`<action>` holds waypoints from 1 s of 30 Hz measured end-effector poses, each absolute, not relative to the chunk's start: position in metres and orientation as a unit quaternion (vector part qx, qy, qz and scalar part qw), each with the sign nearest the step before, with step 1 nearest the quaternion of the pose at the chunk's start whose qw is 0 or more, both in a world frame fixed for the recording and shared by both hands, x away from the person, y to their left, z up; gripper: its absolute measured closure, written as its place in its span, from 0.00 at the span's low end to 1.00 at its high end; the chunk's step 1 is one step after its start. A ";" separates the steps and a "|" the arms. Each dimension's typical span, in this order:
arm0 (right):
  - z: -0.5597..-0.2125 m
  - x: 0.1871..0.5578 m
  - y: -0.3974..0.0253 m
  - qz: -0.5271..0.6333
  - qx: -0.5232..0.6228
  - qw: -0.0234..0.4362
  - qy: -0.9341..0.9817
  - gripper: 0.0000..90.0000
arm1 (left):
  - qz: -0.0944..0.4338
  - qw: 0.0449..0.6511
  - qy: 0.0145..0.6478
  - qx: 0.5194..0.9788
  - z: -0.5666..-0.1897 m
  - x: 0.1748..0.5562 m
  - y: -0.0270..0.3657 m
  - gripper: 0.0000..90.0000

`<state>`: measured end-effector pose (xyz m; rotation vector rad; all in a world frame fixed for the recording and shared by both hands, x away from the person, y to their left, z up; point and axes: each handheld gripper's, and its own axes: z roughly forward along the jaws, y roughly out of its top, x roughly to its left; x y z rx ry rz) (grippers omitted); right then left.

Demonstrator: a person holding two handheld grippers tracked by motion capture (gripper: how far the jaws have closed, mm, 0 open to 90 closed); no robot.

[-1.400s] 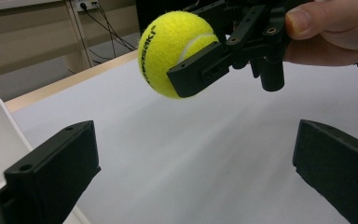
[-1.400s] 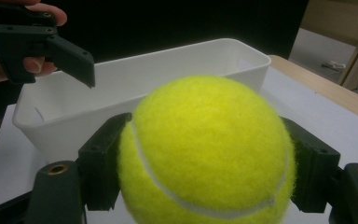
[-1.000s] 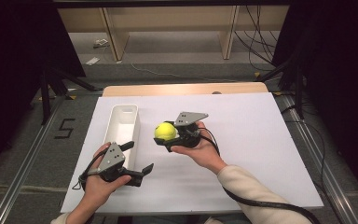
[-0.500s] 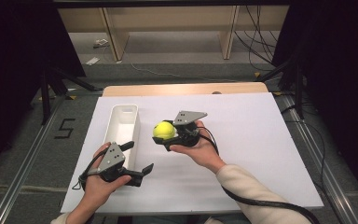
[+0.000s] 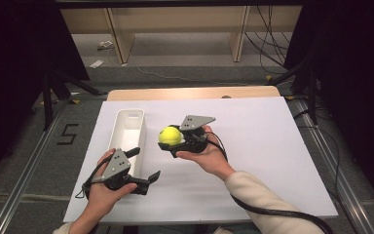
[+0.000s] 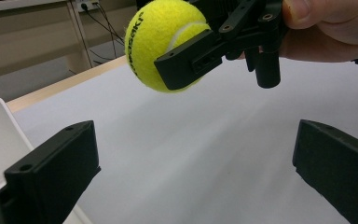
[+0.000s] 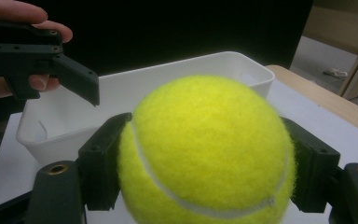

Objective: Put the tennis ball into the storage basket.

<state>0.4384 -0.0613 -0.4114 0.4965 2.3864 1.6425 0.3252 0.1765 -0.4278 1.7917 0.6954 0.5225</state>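
A yellow tennis ball (image 5: 170,135) is held just above the white table sheet, and my right gripper (image 5: 171,139) is shut on it. In the right gripper view the ball (image 7: 205,154) sits squeezed between both black jaws, with the white bin (image 7: 74,116) behind it. In the left gripper view the ball (image 6: 161,42) hangs at the top, clamped by the other gripper. My left gripper (image 5: 145,165) stands open near the table's front left, right of the near end of the long white bin (image 5: 128,134), nothing between its jaws.
A white sheet (image 5: 272,146) covers the table, with a wooden edge (image 5: 195,92) at the far side. A black cable (image 5: 272,212) trails from the right gripper along the sleeve. Shelving legs and cables lie on the floor beyond.
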 end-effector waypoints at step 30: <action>-0.411 0.439 -0.058 0.558 0.170 0.102 0.806 0.30 | 0.220 0.545 0.292 0.755 -0.428 0.325 0.177 0.00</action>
